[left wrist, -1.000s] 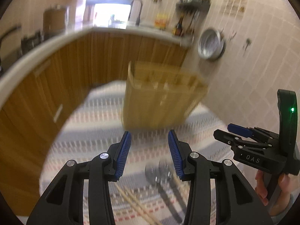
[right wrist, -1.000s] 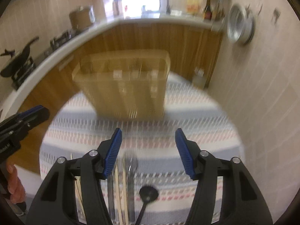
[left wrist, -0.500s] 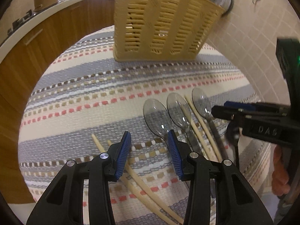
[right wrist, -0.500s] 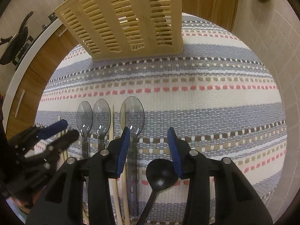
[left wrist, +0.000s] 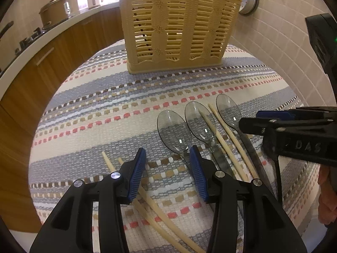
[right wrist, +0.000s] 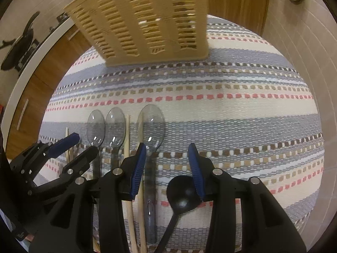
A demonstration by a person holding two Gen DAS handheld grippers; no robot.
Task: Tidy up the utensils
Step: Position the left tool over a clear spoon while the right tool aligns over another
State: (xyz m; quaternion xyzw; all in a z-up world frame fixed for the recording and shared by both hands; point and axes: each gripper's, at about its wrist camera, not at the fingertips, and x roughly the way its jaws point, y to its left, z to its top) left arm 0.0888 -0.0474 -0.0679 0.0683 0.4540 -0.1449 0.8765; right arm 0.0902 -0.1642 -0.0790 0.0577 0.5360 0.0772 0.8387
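Nothing sorted yet — left to right on the striped cloth (left wrist: 88,113) lie chopsticks (left wrist: 147,198), three clear spoons (left wrist: 174,130) and a black ladle (right wrist: 183,196), my left gripper (left wrist: 167,172) and right gripper (right wrist: 166,168) spread, empty, basket (left wrist: 177,27) well apart.

Both units lowered toward the striped cloth (left wrist: 88,113) since a second ago, views tipping from kitchen wall to utensils. Left hand-held gripper (left wrist: 167,168): now low over the cloth between the chopsticks (left wrist: 155,206) and the clear spoon (left wrist: 173,131), gap unchanged. Right hand-held gripper (right wrist: 167,165): jaws narrowed, nothing pinched; black spoon (right wrist: 182,194) beneath them. Basket (left wrist: 177,27) now sharp, earlier blurred.
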